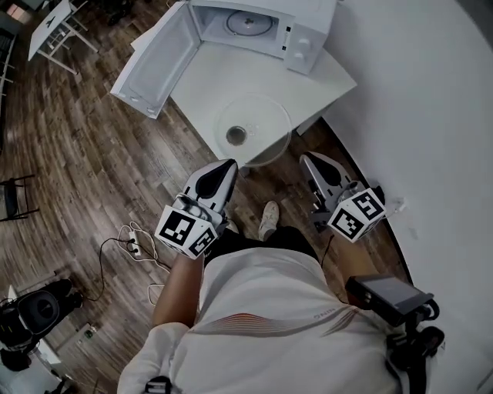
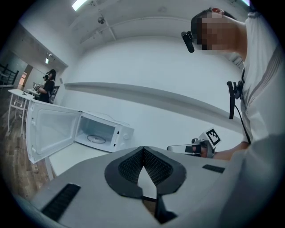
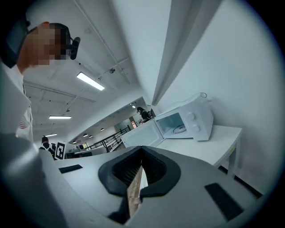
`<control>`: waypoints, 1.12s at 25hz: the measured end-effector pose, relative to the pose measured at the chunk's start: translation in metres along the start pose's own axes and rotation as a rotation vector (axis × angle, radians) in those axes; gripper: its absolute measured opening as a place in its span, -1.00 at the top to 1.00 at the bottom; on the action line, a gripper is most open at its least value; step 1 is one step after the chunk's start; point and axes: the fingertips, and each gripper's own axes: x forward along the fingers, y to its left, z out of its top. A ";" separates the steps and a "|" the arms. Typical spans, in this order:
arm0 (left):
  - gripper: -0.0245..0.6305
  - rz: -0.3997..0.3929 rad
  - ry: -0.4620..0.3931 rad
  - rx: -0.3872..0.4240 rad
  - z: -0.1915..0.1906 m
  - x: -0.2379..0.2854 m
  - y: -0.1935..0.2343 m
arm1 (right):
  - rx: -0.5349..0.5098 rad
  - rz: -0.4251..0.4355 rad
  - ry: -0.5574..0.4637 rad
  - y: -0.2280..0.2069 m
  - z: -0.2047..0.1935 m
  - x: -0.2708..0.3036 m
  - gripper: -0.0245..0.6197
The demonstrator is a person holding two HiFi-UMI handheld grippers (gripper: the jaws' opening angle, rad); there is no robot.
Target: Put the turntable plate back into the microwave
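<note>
A clear glass turntable plate lies on the white table, near its front corner. Behind it stands the white microwave with its door swung wide open to the left; a roller ring shows inside. My left gripper and right gripper hover short of the table's edge, one on each side of the plate, both shut and empty. In the left gripper view the jaws meet and the microwave is ahead; the plate is hidden. The right gripper also faces the microwave.
A curved white wall runs along the right. Cables and a power strip lie on the wood floor at the left. A camera rig stands at the lower right. Another person stands far off by a table.
</note>
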 end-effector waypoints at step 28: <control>0.89 0.098 0.155 -0.158 -0.092 0.003 0.097 | 0.953 0.013 0.097 -0.125 -0.213 0.089 0.36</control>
